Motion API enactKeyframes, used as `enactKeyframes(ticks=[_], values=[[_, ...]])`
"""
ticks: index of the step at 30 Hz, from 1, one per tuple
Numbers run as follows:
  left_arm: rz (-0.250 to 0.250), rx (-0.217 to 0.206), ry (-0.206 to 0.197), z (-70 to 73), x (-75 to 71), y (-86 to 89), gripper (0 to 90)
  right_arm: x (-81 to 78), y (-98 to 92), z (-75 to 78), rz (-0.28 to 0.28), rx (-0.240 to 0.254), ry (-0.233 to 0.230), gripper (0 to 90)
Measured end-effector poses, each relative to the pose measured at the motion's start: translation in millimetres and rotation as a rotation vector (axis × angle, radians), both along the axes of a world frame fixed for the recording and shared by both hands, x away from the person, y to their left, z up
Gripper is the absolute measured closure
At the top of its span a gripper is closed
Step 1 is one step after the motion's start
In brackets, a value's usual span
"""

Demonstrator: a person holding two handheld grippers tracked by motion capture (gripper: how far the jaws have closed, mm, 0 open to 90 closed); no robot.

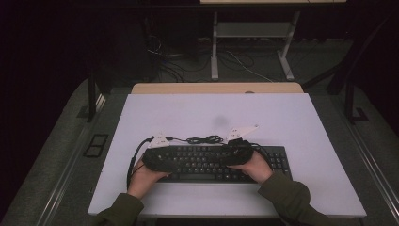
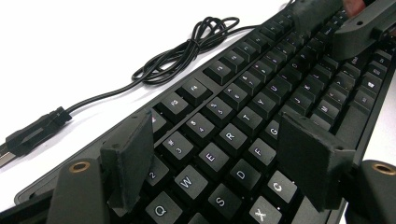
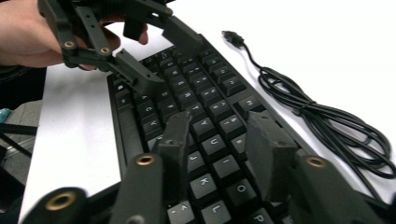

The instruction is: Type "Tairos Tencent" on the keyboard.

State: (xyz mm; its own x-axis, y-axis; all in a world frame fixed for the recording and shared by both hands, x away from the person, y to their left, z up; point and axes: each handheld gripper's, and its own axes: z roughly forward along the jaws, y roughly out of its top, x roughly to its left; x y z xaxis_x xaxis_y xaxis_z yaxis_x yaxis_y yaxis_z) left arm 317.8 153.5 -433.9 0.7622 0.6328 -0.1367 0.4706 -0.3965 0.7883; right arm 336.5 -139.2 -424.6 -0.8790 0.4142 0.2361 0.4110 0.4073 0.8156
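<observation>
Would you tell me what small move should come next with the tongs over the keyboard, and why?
Probably lower the left tongs so one jaw presses a key: both tongs hover open above the keyboard, and the right tongs grip nothing either.

Your flat plastic keyboard (image 1: 214, 163) is black all over, keycaps black with white legends. Its thin round cable (image 2: 187, 51) is glossy black, and the plug end (image 2: 32, 133) is black too. You've got it on a plain white matte table sheet (image 1: 211, 113), no pattern, with a light tan wooden edge (image 1: 216, 88) showing at the far side. Your left gripper (image 2: 215, 158) has dark grey matte pads and brass-coloured pivot rivets; your right gripper (image 3: 219, 149) is the same, black links, brass rivets. Three-cornered top plates (image 1: 243, 131) are pale grey-white. Your sleeves (image 1: 289, 195) are olive green. Floor (image 1: 61, 136) is dull grey.
</observation>
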Motion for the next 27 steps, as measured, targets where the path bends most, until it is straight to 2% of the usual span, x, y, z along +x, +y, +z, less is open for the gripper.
enactKeyframes(ticks=[14,27], values=[[-0.001,0.004,-0.002,0.6,0.3,-0.7,27.1,-11.3,16.9,-5.6,0.075,-0.052,0.013,89.0],[0.003,-0.001,-0.005,1.0,-0.5,-0.1,27.1,-17.0,30.8,-14.2,0.107,-0.096,0.019,89.2]])
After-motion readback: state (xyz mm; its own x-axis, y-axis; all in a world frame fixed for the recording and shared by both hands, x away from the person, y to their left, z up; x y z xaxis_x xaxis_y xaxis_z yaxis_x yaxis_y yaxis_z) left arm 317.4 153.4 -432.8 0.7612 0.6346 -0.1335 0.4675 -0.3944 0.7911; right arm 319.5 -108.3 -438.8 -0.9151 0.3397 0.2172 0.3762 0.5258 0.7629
